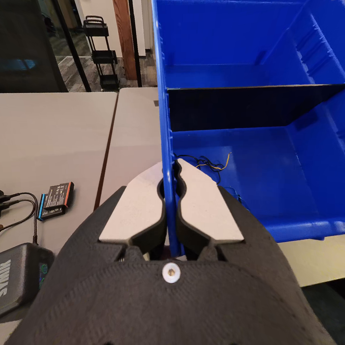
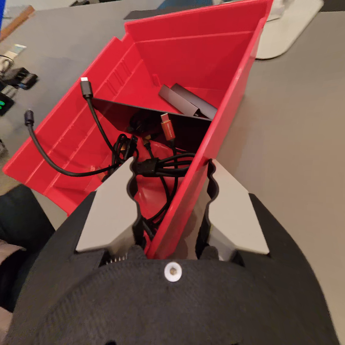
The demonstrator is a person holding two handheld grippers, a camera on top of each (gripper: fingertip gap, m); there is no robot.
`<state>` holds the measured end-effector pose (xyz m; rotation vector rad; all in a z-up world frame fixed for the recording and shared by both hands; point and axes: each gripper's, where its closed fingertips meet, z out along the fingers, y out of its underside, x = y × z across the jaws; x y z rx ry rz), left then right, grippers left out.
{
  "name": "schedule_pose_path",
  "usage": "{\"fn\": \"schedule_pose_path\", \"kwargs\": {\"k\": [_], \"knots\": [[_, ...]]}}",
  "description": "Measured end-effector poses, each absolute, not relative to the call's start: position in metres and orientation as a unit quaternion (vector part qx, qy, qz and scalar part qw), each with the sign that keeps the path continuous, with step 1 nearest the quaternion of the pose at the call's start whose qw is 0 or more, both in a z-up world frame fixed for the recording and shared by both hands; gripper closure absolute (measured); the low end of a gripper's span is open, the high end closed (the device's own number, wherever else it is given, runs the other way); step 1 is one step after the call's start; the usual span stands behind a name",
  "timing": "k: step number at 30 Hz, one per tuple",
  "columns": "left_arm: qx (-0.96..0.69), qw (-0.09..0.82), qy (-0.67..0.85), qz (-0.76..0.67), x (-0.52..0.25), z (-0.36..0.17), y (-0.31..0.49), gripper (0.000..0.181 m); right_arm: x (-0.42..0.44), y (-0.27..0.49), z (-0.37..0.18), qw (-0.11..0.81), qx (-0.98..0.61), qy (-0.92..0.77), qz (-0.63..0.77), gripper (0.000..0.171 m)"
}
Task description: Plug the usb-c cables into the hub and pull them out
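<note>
My left gripper (image 1: 170,168) clamped on blue bin (image 1: 261,168) wall, my right gripper (image 2: 170,162) spread astride red bin (image 2: 188,186) wall, cables (image 2: 160,166) inside, grey desk (image 2: 280,130) beneath.

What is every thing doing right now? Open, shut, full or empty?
Left gripper: shut on the blue bin wall.
Right gripper: open, straddling the red bin wall.
Blue bin: nearly empty, only thin loose wires.
Red bin: holds tangled cables.
Cables: unplugged, bundled.

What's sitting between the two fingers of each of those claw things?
The left gripper pinches the blue bin's side wall, in the left wrist view. The right gripper, jaws wide, straddles the red bin's wall beside bundled black cables.
</note>
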<state>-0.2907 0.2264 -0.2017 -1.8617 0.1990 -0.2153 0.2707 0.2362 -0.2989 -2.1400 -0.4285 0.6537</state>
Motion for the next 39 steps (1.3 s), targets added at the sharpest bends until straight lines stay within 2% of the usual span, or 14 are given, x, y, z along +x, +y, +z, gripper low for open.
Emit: {"fn": "schedule_pose_path", "kwargs": {"k": [2, 7, 17, 23, 28, 33, 39], "knots": [[-0.795, 0.594, 0.075, -0.094, -0.297, -0.197, 0.225, 0.177, 0.238, 0.239, -0.301, 0.414, -0.849, -0.178, 0.276, 0.086], [-0.782, 0.613, 0.044, -0.098, -0.318, -0.182, 0.221, 0.178, 0.161, 0.246, -0.301, 0.407, -0.839, -0.212, 0.292, 0.071], [-0.756, 0.645, -0.007, -0.109, -0.359, -0.159, 0.211, 0.177, 0.016, 0.253, -0.296, 0.394, -0.815, -0.246, 0.347, 0.052], [-0.747, 0.656, -0.022, -0.110, -0.373, -0.150, 0.206, 0.177, -0.067, 0.243, -0.296, 0.394, -0.798, -0.269, 0.369, 0.027], [-0.742, 0.661, -0.020, -0.113, -0.374, -0.144, 0.204, 0.177, -0.122, 0.229, -0.289, 0.370, -0.773, -0.276, 0.436, 0.023], [-0.741, 0.663, -0.012, -0.110, -0.369, -0.138, 0.203, 0.177, -0.128, 0.226, -0.278, 0.375, -0.761, -0.288, 0.443, 0.017], [-0.741, 0.660, 0.015, -0.124, -0.335, -0.133, 0.207, 0.177, -0.066, 0.231, -0.241, 0.437, -0.744, -0.286, 0.416, 0.020]]}}
